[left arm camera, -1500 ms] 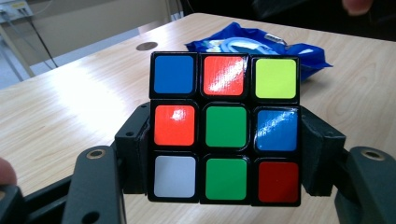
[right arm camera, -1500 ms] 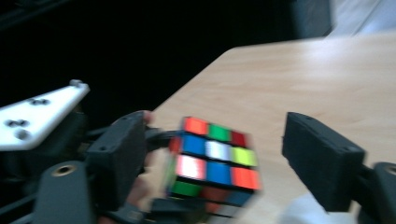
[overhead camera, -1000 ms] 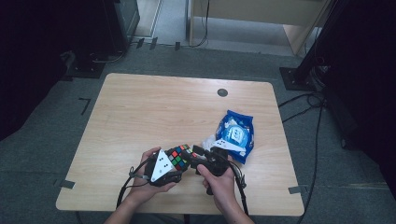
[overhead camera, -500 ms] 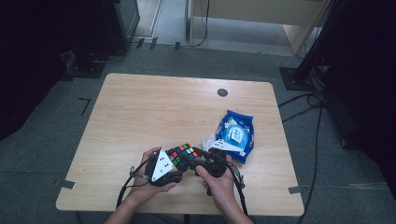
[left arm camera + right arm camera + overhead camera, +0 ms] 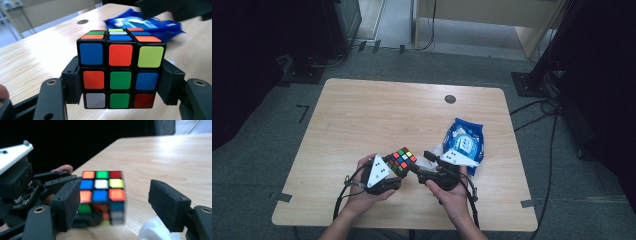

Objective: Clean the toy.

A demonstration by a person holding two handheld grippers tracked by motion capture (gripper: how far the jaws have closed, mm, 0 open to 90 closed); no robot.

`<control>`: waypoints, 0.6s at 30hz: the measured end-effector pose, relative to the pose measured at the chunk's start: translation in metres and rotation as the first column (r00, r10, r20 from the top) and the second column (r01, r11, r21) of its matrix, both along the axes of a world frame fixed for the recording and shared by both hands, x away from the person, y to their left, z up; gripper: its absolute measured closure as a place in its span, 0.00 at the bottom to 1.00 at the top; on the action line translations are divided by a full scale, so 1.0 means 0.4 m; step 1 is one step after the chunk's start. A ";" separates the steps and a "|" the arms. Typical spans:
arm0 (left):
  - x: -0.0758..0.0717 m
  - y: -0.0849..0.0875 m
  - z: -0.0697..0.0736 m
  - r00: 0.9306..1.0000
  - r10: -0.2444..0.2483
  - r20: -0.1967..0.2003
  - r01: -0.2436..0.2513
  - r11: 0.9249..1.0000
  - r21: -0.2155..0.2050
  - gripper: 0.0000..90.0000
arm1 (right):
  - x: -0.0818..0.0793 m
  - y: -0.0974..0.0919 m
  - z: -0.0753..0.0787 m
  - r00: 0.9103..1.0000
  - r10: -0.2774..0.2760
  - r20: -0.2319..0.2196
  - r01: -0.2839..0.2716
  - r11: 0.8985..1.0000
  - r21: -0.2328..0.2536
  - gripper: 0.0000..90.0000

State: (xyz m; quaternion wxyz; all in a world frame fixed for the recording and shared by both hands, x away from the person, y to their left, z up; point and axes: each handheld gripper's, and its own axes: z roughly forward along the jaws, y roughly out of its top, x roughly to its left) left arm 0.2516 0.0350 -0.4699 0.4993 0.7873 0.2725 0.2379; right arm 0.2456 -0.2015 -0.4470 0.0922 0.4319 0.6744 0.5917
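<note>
Clamping the puzzle cube [image 5: 120, 72] by its lower layers, the left gripper [image 5: 388, 175] is steadying it above the table's [image 5: 362, 115] six o'clock edge. The right gripper [image 5: 120, 205], unclenched at the cube's three o'clock, has just been widening its jaws, probably readying a top-layer twist.

A lab: lone wooden table [image 5: 362, 115] on grey carpet, cables [image 5: 547, 125], stands.

Blue snack bag [image 5: 466, 142] lying flat near right edge of wooden desk [image 5: 362, 115], crumpled, white print on top. Round dark grommet hole [image 5: 450, 99] close to far edge, right of centre. Cables [image 5: 532, 107] on grey floor past right edge. Black stand base [image 5: 528, 84] off far right corner.
</note>
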 end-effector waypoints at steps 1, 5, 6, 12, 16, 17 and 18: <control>0.005 0.011 0.003 1.000 0.015 -0.006 -0.015 1.000 -0.012 0.38 | 0.001 -0.010 0.001 1.000 -0.011 0.010 0.011 1.000 0.016 0.30; 0.022 0.049 0.018 0.998 0.061 -0.028 -0.063 0.995 -0.072 0.38 | 0.004 -0.028 -0.015 1.000 -0.024 -0.001 0.024 0.999 0.046 0.31; 0.026 0.059 0.024 0.997 0.072 -0.036 -0.075 0.993 -0.089 0.38 | 0.004 -0.028 -0.022 1.000 -0.022 -0.009 0.022 0.999 0.045 0.31; 0.032 0.075 0.038 0.994 0.085 -0.075 -0.096 0.984 -0.152 0.38 | -0.001 0.024 -0.093 0.999 0.013 -0.034 -0.014 0.999 -0.042 0.30; 0.032 0.067 0.038 0.993 0.067 -0.102 -0.084 0.980 -0.179 0.38 | -0.008 0.069 -0.099 0.999 0.039 0.012 -0.038 0.997 -0.060 0.28; 0.032 0.064 0.037 0.992 0.061 -0.110 -0.080 0.980 -0.182 0.38 | -0.010 0.077 -0.099 0.999 0.038 0.022 -0.037 0.997 -0.063 0.28; 0.031 0.059 0.037 0.992 0.054 -0.117 -0.075 0.980 -0.184 0.38 | -0.010 0.084 -0.099 0.999 0.040 0.031 -0.038 0.997 -0.068 0.28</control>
